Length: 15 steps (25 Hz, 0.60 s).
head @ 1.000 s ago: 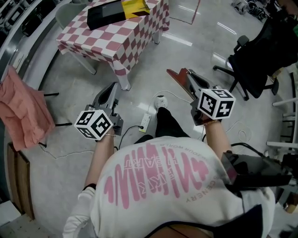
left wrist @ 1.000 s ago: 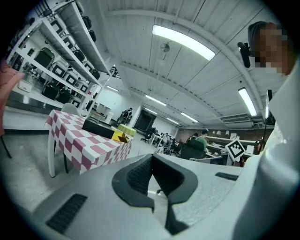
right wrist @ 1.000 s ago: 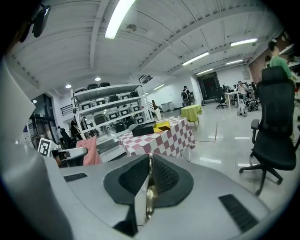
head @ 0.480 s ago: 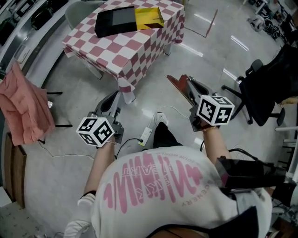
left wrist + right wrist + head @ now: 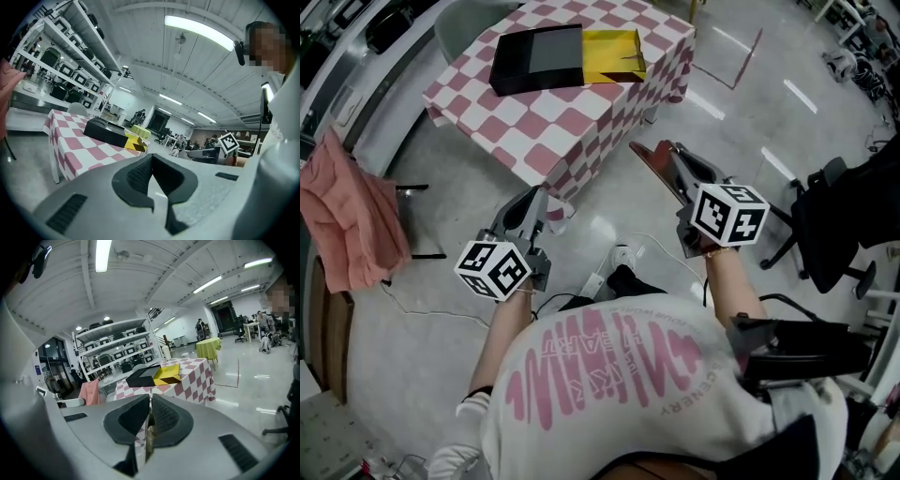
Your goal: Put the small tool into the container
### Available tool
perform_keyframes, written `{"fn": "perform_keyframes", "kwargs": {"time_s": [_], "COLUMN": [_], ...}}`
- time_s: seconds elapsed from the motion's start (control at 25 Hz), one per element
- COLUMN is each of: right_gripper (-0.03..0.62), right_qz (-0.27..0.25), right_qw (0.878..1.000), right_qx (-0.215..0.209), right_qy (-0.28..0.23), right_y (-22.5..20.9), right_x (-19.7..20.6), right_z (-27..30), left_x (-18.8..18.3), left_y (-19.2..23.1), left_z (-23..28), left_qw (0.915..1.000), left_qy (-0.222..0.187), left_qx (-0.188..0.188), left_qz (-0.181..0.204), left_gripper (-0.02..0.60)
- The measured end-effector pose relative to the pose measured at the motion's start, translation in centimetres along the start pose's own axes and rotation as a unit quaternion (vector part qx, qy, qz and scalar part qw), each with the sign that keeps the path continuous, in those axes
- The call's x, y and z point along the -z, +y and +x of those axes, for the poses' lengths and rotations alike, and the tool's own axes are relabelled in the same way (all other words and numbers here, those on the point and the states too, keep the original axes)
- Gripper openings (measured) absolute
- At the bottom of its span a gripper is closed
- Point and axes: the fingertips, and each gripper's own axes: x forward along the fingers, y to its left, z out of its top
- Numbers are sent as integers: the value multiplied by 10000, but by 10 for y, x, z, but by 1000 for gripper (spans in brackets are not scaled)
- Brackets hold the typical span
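Facing the checked counter (image 5: pixel 581 117) at 12 o'clock, saw the black container (image 5: pixel 536 58) there, a yellow box (image 5: pixel 614 54) touching its 3 o'clock side. Held the left hand-held gripper (image 5: pixel 151 158) at 10 o'clock, closed, empty. Gripped the small tool (image 5: pixel 654 167) in the right hand-held gripper (image 5: pixel 150 399) at 1 o'clock.

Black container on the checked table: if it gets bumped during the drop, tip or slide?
Probably no tip: the black container looks low and wide. More likely it slides, or bunches the checked cloth beneath it. Pushed sideways, it would likely shove the yellow box abutting it.
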Motion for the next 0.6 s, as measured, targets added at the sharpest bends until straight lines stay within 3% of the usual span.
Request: {"fn": "perform_keyframes", "kwargs": {"time_s": [0.6], "right_gripper": [25], "right_qz": [-620], "right_qw": [9966], "right_qx": [-525], "right_qy": [-144], "right_y": [-43], "right_x": [-105], "right_z": [114], "left_x": [-53], "left_y": [33], "left_z": [97], "left_qw": [9987], "left_qy": [-418], "left_qx": [-305], "left_qz": [-4], "left_gripper": [8]}}
